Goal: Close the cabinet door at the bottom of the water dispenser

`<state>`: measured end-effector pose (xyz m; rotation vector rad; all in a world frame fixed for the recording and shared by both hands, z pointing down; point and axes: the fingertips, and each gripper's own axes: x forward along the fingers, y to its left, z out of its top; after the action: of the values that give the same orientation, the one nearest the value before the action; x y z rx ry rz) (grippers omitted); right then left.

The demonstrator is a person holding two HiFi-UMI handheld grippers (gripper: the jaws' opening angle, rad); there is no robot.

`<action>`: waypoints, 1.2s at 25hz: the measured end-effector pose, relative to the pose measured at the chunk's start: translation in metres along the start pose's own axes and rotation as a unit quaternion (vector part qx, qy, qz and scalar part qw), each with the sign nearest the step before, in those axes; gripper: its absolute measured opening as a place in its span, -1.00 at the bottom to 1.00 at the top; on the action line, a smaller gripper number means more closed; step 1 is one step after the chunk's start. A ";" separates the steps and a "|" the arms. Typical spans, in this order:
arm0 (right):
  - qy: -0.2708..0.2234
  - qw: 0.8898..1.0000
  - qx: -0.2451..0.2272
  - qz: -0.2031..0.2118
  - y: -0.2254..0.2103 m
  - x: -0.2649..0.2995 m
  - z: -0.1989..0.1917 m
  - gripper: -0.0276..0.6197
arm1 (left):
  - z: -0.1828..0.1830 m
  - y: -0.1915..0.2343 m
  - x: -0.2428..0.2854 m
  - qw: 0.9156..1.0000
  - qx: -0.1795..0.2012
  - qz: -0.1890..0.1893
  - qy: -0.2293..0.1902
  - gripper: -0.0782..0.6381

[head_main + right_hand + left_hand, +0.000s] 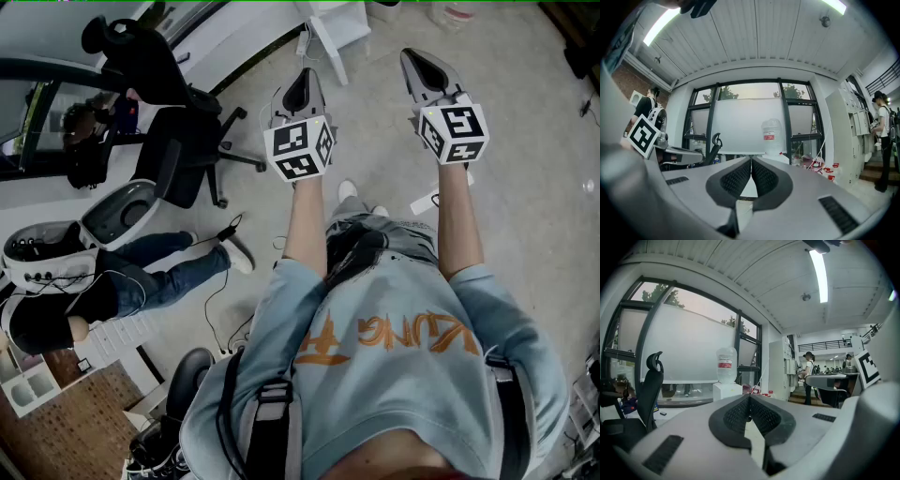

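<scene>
The water dispenser (726, 389) is a low white box with a clear bottle (726, 364) on top, standing by the window some way ahead. In the right gripper view the bottle (771, 135) shows above my jaws. In the head view the dispenser (335, 26) is a white shape at the top edge. Its bottom cabinet door is hidden behind my jaws in both gripper views. My left gripper (749, 398) is shut with nothing in it, and so is my right gripper (751, 160). Both are held level, side by side in front of me, left (302, 82) and right (419, 64), far from the dispenser.
A black office chair (178, 141) stands on the left, near a seated person (112, 281) and white headset-like devices (122, 211). Cables and a power strip (427, 199) lie on the floor. White cabinets (780, 369) and standing people (807, 376) are to the right of the dispenser.
</scene>
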<state>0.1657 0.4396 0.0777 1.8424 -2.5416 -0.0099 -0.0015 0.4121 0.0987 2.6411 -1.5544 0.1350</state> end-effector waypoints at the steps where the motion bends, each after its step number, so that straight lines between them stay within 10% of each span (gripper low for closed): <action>1: -0.001 1.000 0.000 0.000 -0.001 0.000 0.001 -0.82 | -0.001 0.001 0.001 1.000 -0.003 0.001 0.002 -0.75; 18: -0.030 0.999 0.025 -0.037 -0.023 0.024 0.022 -0.82 | 0.017 0.036 0.007 1.000 -0.010 0.020 -0.021 -0.75; 30: 0.003 0.999 0.015 -0.028 -0.020 0.133 -0.004 -0.82 | -0.026 0.138 0.067 0.994 -0.096 0.055 -0.003 -0.75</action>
<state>0.1434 0.3075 0.0810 1.9204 -2.4993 0.0329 -0.0907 0.2897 0.1346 2.4137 -1.6246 -0.0171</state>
